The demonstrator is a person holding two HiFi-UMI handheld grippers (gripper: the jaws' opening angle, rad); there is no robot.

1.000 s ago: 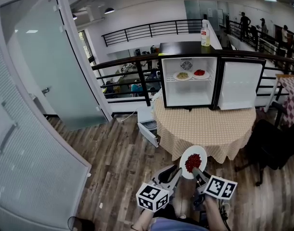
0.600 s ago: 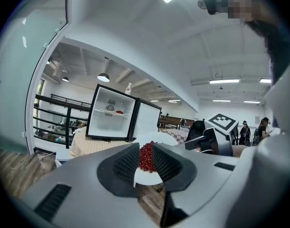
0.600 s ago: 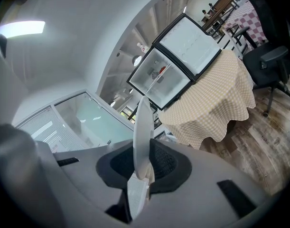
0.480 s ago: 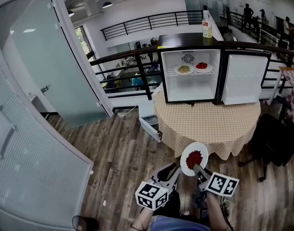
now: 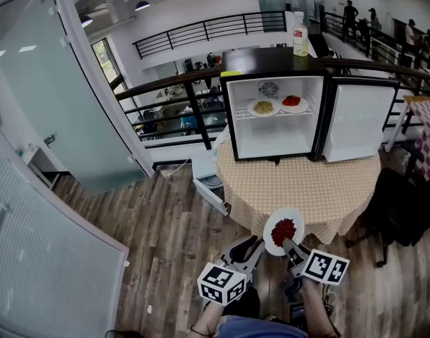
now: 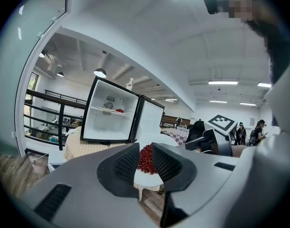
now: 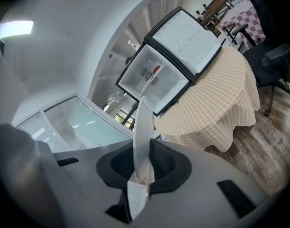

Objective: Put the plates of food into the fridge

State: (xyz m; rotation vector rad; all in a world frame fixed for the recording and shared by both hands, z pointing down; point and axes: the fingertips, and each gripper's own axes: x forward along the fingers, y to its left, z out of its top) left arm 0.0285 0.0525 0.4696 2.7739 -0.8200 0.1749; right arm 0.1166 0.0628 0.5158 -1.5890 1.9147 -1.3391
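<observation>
Well, the right gripper (image 5: 291, 249) is clamped on the near rim of the plate (image 5: 274, 223). It looks stiff and breakable, and its loose red food (image 5: 283, 232) may slide. Beside it, the left gripper (image 5: 249, 248) gapes empty.

No writing can be read anywhere. The bottle (image 5: 300, 35) on top of the fridge (image 5: 274, 138) has a yellowish label, but its print is too small to make out. The cube on the left gripper (image 5: 248, 247) and the one on the right gripper (image 5: 288, 246) carry black-and-white square marker patterns, not letters or digits. The fridge, its open door and the checked cloth on the worktop (image 5: 306, 182) show no legible brand or sign.
</observation>
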